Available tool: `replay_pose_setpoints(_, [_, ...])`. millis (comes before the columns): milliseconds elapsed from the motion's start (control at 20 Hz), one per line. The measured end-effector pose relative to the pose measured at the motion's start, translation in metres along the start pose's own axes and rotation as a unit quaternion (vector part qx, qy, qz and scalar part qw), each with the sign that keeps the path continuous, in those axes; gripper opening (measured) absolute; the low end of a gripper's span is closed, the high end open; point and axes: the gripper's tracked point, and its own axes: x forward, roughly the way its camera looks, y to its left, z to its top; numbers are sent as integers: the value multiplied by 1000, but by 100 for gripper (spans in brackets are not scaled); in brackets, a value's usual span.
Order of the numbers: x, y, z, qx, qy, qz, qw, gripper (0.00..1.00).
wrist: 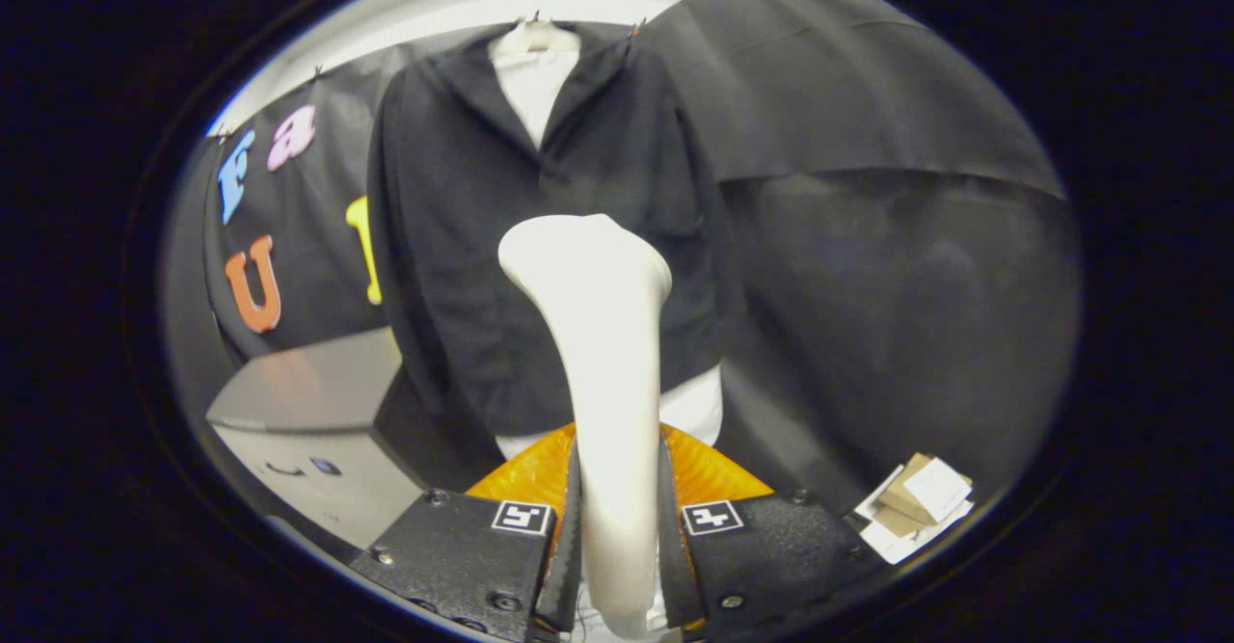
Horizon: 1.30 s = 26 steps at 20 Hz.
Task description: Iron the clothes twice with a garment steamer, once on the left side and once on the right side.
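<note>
Gripper view: the gripper (617, 537) sits at six o'clock, its two fingers (564, 547) pressed in on either side of the handle of a white garment steamer (598, 334), so the jaws are narrow and clamped on that handle. Steamer rises upright from between the fingers toward twelve o'clock, neck slim at the grip and flaring to a broad rounded head at the top. Its head stands in front of the lower chest of a dark jacket (482, 238); contact between head and cloth cannot be told from this angle. Jacket hangs on a white hanger (533, 38) at twelve o'clock, lapels open over a white shirt (535, 93) whose hem also shows below the jacket at about five o'clock of the steamer head. An orange ribbed piece (718, 474) spreads just behind the fingers on both sides of the steamer handle. Each finger block carries a small square black-and-white marker (711, 517). At eight o'clock, well apart from the jacket, a grey box-like unit (308, 392) stands against the booth wall. At four o'clock, near the right finger block, a small stack of cardboard and white paper pieces (916, 503) lies on the dark floor cloth. Black cloth (868, 190) drapes the booth from one to four o'clock.
</note>
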Motion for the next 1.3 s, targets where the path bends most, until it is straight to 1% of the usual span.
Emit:
replay_pose_setpoints(150, [4, -11, 81, 16, -70, 16, 997, 37])
replay_pose_setpoints(300, [18, -18, 156, 19, -139, 33, 990, 36])
replay_pose_setpoints(550, [40, -29, 246, 29, -211, 62, 975, 36])
replay_pose_setpoints(700, [60, -19, 293, 20, -242, 84, 966, 36])
replay_pose_setpoints(850, [85, -7, 321, 13, -245, 93, 965, 36])
replay_pose_setpoints(1000, [99, 2, 339, 13, -244, 105, 964, 36])
replay_pose_setpoints(1150, [114, 10, 335, 3, -230, 101, 968, 36])
replay_pose_setpoints(1300, [118, 14, 317, 2, -217, 105, 971, 36])
